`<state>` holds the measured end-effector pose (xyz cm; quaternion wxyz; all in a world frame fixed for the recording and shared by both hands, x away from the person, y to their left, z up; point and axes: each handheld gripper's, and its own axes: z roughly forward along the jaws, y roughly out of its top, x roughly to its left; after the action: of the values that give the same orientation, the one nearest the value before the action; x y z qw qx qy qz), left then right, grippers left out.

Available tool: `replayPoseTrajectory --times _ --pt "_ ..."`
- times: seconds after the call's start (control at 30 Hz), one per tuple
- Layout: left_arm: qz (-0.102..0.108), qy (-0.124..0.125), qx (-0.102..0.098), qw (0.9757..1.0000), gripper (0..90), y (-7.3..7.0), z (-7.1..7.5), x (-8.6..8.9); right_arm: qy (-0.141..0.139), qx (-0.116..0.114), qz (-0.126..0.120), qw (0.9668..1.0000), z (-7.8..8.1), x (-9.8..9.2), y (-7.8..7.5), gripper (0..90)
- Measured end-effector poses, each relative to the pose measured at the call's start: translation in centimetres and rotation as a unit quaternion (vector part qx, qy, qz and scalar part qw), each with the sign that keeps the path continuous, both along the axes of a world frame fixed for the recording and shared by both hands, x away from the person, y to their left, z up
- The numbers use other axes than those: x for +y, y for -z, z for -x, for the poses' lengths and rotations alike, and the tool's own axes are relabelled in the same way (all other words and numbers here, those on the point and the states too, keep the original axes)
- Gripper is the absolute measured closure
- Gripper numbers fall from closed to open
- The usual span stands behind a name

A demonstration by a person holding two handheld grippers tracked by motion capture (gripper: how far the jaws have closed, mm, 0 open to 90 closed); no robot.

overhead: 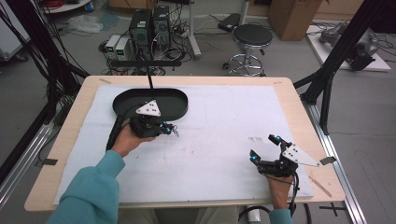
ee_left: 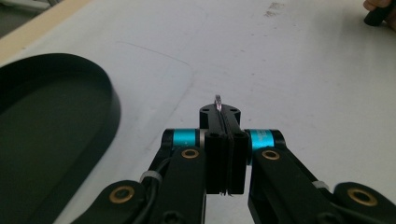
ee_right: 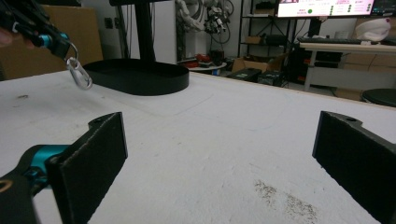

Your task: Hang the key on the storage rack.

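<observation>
Desk (overhead: 224,140): white-covered, nearest the high camera, mostly bare.
Black tray (overhead: 150,103): oval, shallow, at the far left of the desk, nothing visible in it.
Left hand-held gripper (overhead: 173,130): jaws pressed together on a small metal ring clip (ee_right: 79,73), which hangs off the tip just beside the tray's near rim.
Right hand-held gripper (overhead: 264,148): jaws spread wide, holding nothing, well apart at the near right.
Step in hand: probably dropping the clip into the tray; carry it over the rim first, then release low.
</observation>
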<state>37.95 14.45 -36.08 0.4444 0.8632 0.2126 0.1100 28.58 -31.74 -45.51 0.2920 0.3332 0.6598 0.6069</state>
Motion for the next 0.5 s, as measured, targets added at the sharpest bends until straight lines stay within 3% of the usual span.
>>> replayPoseTrajectory --times 0.23,0.5 --pt "-0.013 -0.019 -0.028 0.9993 88.7 -4.0 -1.7 2.5 -0.001 -0.003 0.000 1.0000 0.0 0.0 0.0 2.5" --pt "-0.032 -0.045 -0.049 0.9973 88.7 -8.8 -4.9 4.6 0.000 -0.005 0.001 1.0000 0.0 0.0 0.0 2.5"
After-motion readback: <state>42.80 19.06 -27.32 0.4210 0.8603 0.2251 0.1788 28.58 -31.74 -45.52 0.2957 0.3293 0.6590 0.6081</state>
